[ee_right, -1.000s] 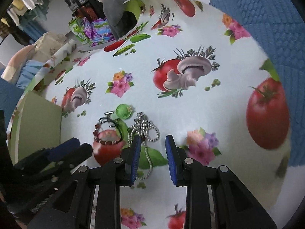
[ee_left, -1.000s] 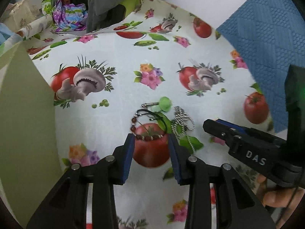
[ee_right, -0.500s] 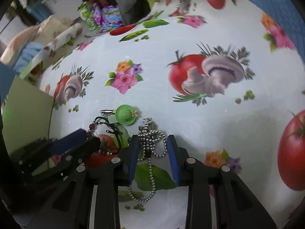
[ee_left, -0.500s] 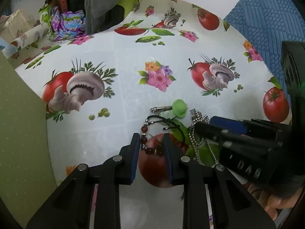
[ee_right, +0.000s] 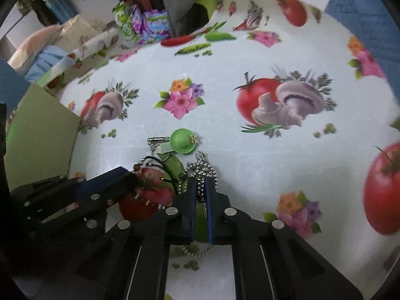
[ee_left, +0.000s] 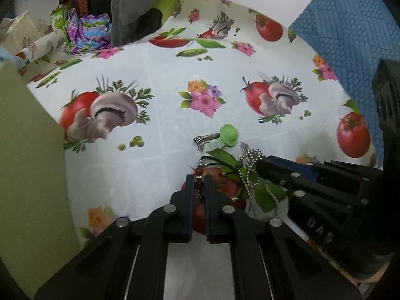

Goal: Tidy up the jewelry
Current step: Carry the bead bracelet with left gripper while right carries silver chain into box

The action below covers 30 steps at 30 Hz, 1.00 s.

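Two grippers | left [ee_left: 199, 183] jaws pinch beaded bracelet [ee_left: 199, 172] | right [ee_right: 201, 187] jaws pinch ball chain [ee_right: 203, 170]

white tablecloth [ee_right: 225, 130] printed with tomatoes, mushrooms, flowers, green hat charm [ee_right: 182, 141], silver ball chain [ee_right: 203, 168]

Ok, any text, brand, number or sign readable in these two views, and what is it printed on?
"DA": pale letters on the body of the right gripper, seen in the left wrist view around; anything after them is too dark and blurred to read.
Nothing else is legible: the tablecloth has pictures only, and the background clutter is too blurred.
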Available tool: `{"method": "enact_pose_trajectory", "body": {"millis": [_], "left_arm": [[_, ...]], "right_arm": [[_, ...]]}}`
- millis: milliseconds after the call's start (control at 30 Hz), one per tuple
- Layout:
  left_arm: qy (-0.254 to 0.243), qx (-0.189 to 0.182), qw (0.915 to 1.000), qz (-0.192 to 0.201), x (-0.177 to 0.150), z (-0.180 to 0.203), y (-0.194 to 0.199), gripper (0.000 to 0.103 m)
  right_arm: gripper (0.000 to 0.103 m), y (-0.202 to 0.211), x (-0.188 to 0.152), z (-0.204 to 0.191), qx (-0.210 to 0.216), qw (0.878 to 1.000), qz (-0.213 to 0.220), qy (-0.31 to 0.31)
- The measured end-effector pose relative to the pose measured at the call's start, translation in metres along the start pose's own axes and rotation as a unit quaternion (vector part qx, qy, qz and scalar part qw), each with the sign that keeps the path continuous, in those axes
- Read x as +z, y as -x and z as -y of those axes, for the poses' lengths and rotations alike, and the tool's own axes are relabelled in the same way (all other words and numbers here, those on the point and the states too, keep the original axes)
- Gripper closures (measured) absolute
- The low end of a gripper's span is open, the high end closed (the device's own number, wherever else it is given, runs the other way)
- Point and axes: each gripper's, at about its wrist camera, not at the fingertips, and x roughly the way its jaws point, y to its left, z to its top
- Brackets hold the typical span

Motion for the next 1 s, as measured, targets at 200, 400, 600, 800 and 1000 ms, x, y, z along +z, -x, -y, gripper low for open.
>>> {"method": "enact_pose_trajectory", "body": {"millis": [200,400,600,800,1000], "left_arm": [[0.013,-0.018,0.9995,0.02,0.0,-0.003,0.041,0.096],[0.013,-0.028,0.9983,0.05,-0.004,-0.004,0.094,0.096],[0.015,-0.028,0.9966,0.076,-0.007,-0.012,0.144,0.096],[0.008,-0.022,0.9949,0.098,-0.007,-0.022,0.19,0.096],[0.012,-0.008,0.9931,0.116,0.0,-0.04,0.223,0.096]], "right_arm": [[0.098,0.042,-0.006,-0.004,0.011,0.999,0.031,-0.012],[0.098,0.094,-0.009,-0.019,0.022,0.997,0.071,-0.008],[0.098,0.14,-0.01,-0.04,0.033,0.994,0.104,0.001],[0.098,0.183,-0.005,-0.071,0.039,0.99,0.135,0.021],[0.098,0.214,0.006,-0.11,0.043,0.985,0.16,0.057]]}}
